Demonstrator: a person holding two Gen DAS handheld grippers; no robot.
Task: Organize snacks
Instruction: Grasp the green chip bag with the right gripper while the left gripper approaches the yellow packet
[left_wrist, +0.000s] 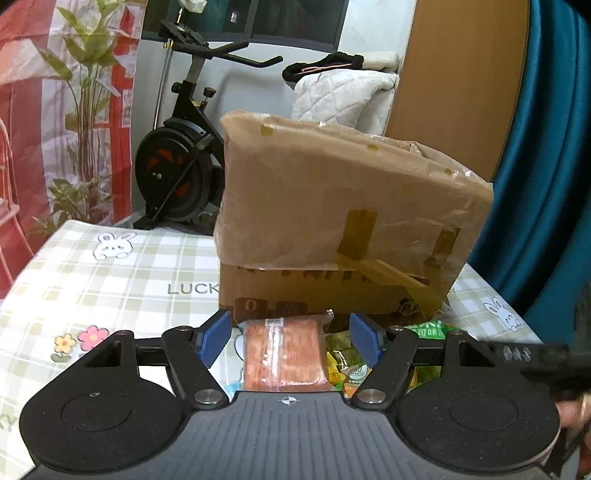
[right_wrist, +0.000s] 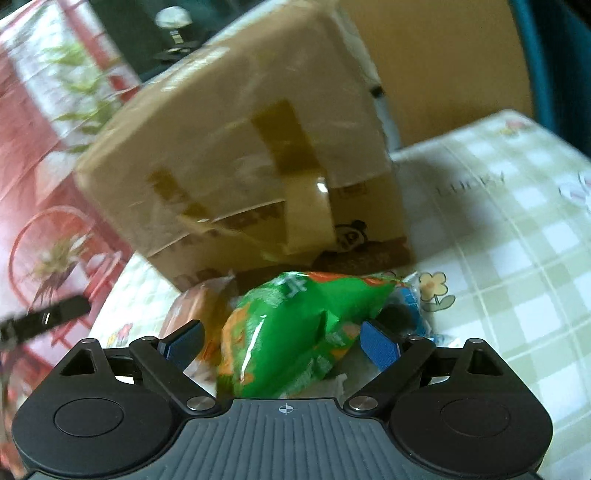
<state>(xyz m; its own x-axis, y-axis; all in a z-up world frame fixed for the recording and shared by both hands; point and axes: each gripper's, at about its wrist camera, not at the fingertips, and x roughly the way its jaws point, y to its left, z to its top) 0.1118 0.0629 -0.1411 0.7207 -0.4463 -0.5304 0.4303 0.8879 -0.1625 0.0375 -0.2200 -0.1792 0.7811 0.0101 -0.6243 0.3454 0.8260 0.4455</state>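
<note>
Cardboard box (left_wrist: 343, 221) blocks ahead; snack pile (right_wrist: 295, 332) at its foot; tablecloth (left_wrist: 110, 288) bare leftward.

table (left_wrist: 122, 280): checked cloth | on it: cardboard box (left_wrist: 332, 229), snack packets (left_wrist: 284, 354)

Left gripper (left_wrist: 290, 341) tilted downward, blue pads (left_wrist: 216, 339) spread apart, not pressing anything. Right gripper (right_wrist: 282, 343) angled down, rolled, jaws wide, pads (right_wrist: 380, 345) clear of contact. Part of a hand (left_wrist: 576, 410) visible at the left-wrist view's right edge.

green snack bag (right_wrist: 295, 328), open claw (right_wrist: 282, 345), cardboard box (right_wrist: 236, 166)
</note>
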